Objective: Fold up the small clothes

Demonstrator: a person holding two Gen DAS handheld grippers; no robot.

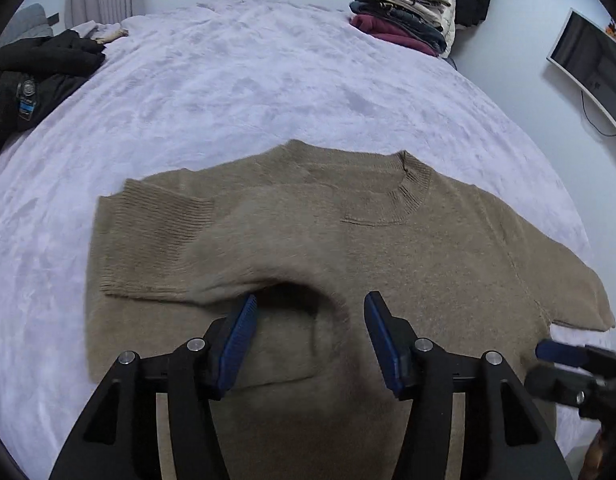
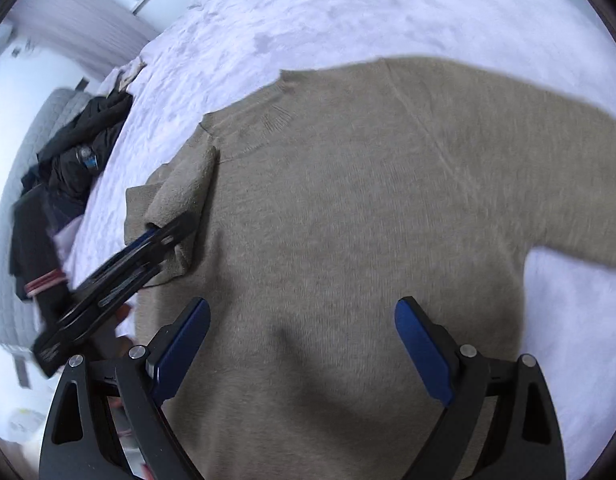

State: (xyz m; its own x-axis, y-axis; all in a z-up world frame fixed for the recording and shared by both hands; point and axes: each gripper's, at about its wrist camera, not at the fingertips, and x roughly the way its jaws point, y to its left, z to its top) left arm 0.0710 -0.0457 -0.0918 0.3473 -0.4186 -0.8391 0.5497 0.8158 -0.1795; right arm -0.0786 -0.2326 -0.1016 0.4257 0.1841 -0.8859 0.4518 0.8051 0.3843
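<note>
Tan sweater (image 1: 348, 248) lies flat, collar away from the cameras, on the lilac bed (image 1: 247, 80). Judged from its lay, 1 sleeve (image 1: 155, 240) is already folded in across the chest; the opposite sleeve (image 2: 528, 160) remains stretched out to the side, and the body is not yet folded. The task therefore appears at an early stage.

Left tongs (image 1: 310, 312) hover over the folded sleeve's lower edge, partly spread, with no cloth pinched. Right tongs (image 2: 301, 320) are spread wide above the sweater body, holding nothing.

The left wrist view alone shows the stack of folded clothes (image 1: 404, 12) at the bed's far corner. The right wrist view alone shows the unfolded sleeve's underarm edge. Both show the dark garments (image 1: 35, 76) on the bed's left side.
</note>
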